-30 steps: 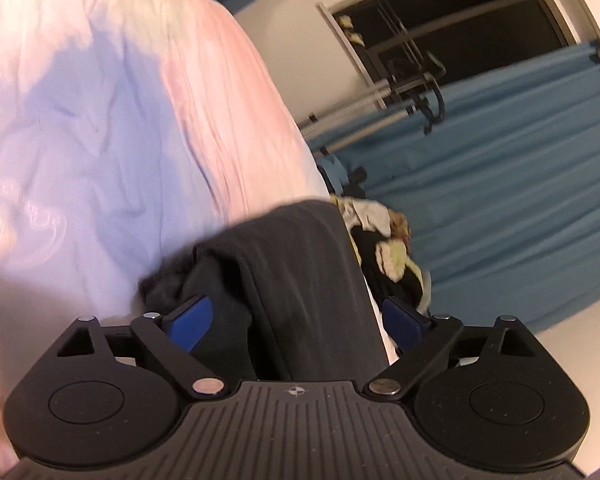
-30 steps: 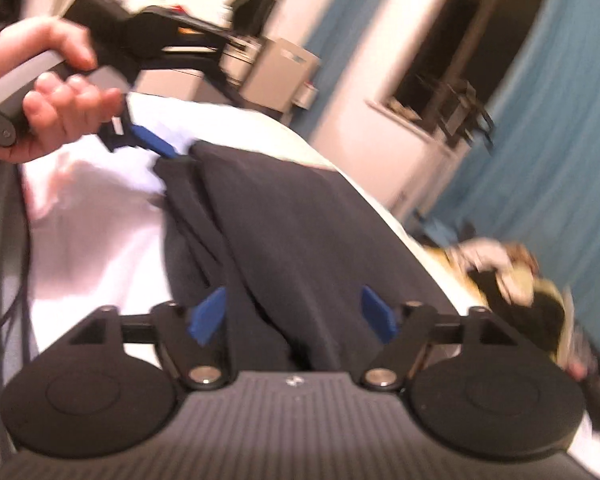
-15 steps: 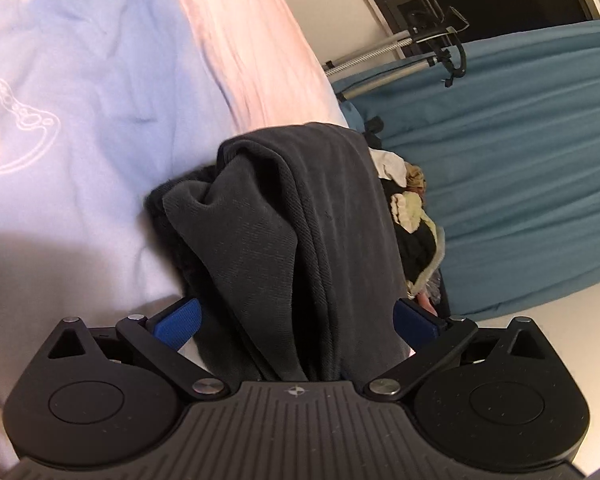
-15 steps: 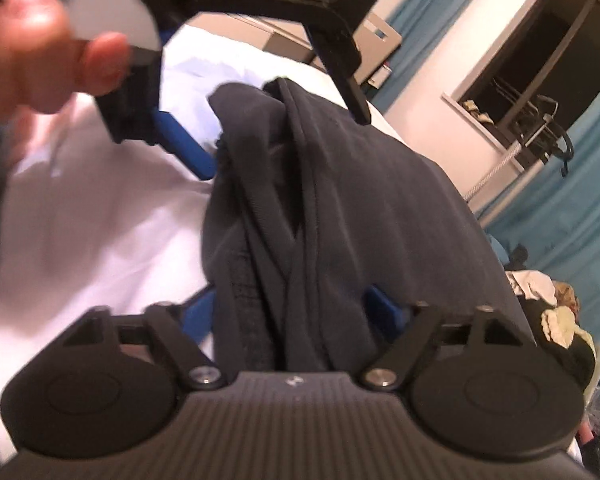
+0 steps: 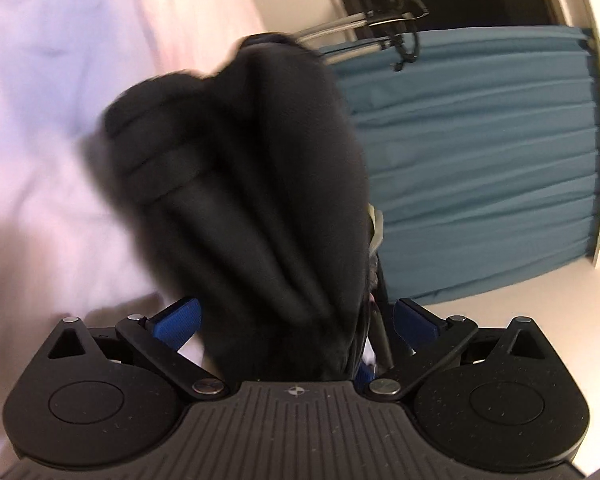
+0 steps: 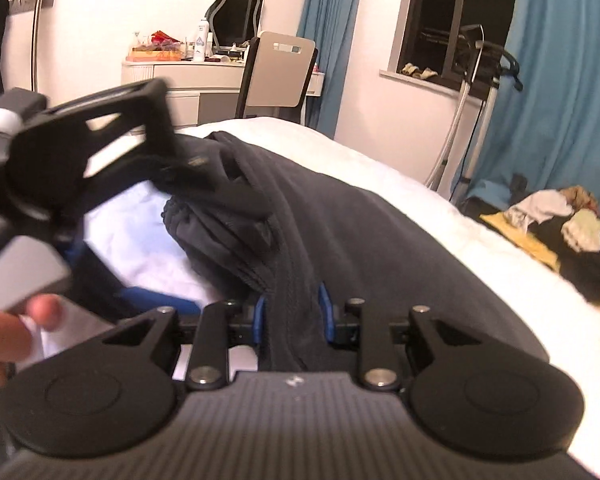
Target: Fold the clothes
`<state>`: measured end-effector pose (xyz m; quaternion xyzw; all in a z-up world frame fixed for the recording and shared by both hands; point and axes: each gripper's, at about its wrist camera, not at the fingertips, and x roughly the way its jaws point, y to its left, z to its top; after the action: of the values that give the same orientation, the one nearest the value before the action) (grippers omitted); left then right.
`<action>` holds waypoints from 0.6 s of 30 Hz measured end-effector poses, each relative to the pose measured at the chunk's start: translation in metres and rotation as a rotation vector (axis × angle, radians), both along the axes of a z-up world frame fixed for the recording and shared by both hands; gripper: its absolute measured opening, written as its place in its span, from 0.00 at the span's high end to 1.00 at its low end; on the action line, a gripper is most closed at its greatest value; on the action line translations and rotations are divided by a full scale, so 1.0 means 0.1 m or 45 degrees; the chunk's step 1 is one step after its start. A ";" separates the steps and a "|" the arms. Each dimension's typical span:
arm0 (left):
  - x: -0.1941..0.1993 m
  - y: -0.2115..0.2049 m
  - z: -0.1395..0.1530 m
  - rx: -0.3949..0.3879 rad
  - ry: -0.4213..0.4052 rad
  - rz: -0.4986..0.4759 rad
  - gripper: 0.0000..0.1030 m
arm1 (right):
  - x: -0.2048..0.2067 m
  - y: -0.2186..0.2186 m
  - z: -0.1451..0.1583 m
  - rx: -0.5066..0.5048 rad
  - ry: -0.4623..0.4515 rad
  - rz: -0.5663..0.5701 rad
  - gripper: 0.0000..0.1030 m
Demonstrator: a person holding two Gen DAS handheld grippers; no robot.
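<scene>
The right gripper point(image 6: 291, 312) is closing on a bunched band of the dark garment point(image 6: 360, 236), and in the right wrist view its blue pads point(image 6: 260, 314) are sitting on either side of the cloth, apparently touching it, though the squeeze is not finished. The left gripper point(image 5: 296, 318) is standing spread wide, its pads well clear of the fabric, with the same garment point(image 5: 240, 184) running between its fingers and mounding up just ahead of it, blurred. From the right gripper, that left tool and the hand point(image 6: 8, 332) carrying it are showing close by on the left, over the garment's far rumpled end. The garment is lying on the pale bedsheet point(image 6: 140, 240), stretching forward and rightward from the right gripper, partly gathered into long ridges. Judging by this, the fold is only getting under way: the cloth is being collected at one edge, nothing is lying flat or squared, and the actual folding over and smoothing are remaining. No basket or bin is showing; beyond the bed, to the right gripper's far right, a loose pile of other clothes point(image 6: 560, 224) is waiting on the floor.
</scene>
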<state>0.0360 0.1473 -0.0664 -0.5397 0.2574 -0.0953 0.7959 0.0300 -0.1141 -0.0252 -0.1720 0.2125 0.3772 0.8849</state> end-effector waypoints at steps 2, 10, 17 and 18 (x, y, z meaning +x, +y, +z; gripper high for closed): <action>0.05 -0.03 0.01 0.063 -0.024 0.035 0.00 | 0.00 -0.01 -0.03 0.001 0.009 0.007 0.73; 0.21 0.24 -0.20 0.034 0.070 0.225 0.01 | -0.12 -0.03 -0.01 -0.044 -0.038 0.013 0.76; 0.37 0.28 -0.24 0.108 0.175 0.235 0.06 | -0.20 -0.09 -0.09 -0.035 0.008 0.045 0.73; 0.36 0.29 -0.25 0.120 0.194 0.243 0.14 | -0.23 -0.16 -0.06 0.015 0.041 0.036 0.70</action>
<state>0.0721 0.1762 -0.0911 -0.5293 0.2687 0.0341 0.8041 0.0075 -0.1298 -0.0307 -0.1637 0.2222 0.3935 0.8769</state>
